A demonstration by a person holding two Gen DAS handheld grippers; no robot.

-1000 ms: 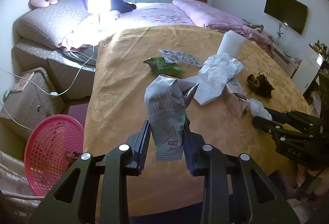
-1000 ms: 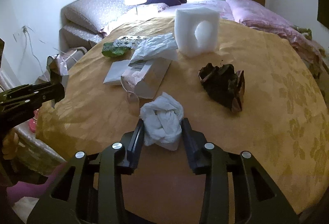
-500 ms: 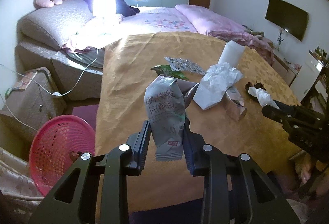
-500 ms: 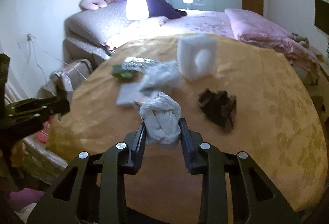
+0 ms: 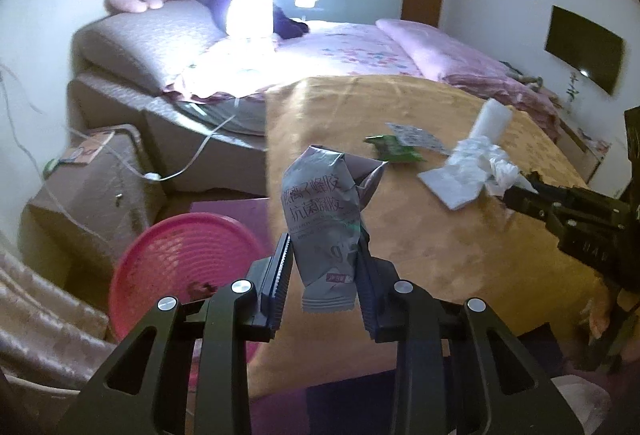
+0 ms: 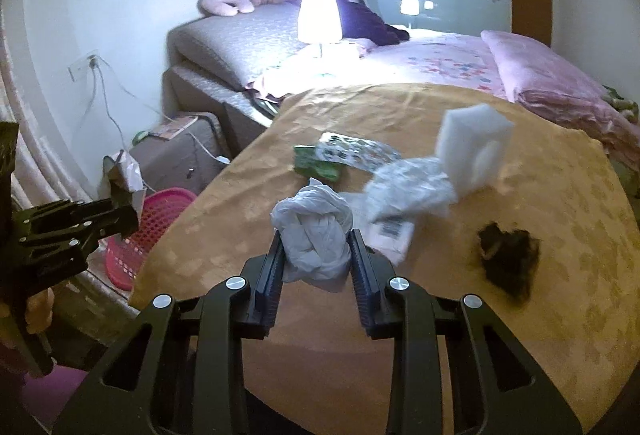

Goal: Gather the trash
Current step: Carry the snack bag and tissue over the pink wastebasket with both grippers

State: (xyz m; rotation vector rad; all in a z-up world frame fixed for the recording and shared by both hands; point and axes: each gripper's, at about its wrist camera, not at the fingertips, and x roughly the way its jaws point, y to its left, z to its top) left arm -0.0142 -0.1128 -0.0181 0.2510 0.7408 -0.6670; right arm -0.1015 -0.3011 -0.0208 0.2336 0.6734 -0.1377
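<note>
**Both grippers lifted with trash in their grip**

While the pink basket [image 5: 180, 267] sits on the floor at the far left, beside the table's edge, the left gripper [image 5: 322, 271] hangs above that edge with its jaws drawn in on a crumpled grey wrapper [image 5: 320, 211]. Both pads press the wrapper's lower half, and its printed top stands up between the fingers. Next to the right, on the yellow tablecloth [image 5: 420, 243], lie a green packet [image 5: 394, 151], a patterned flat packet [image 5: 416, 137], crumpled clear plastic on a white sheet [image 5: 472, 171] and a white foam block [image 5: 490, 119]. In the right wrist view the right gripper [image 6: 316, 267] has its jaws narrowed onto a wad of white tissue [image 6: 312, 231], pinched on both sides and held clear of the cloth. Farther right a dark crumpled scrap [image 6: 506, 255] rests on the cloth, well apart from the foam block [image 6: 470, 147]
</note>
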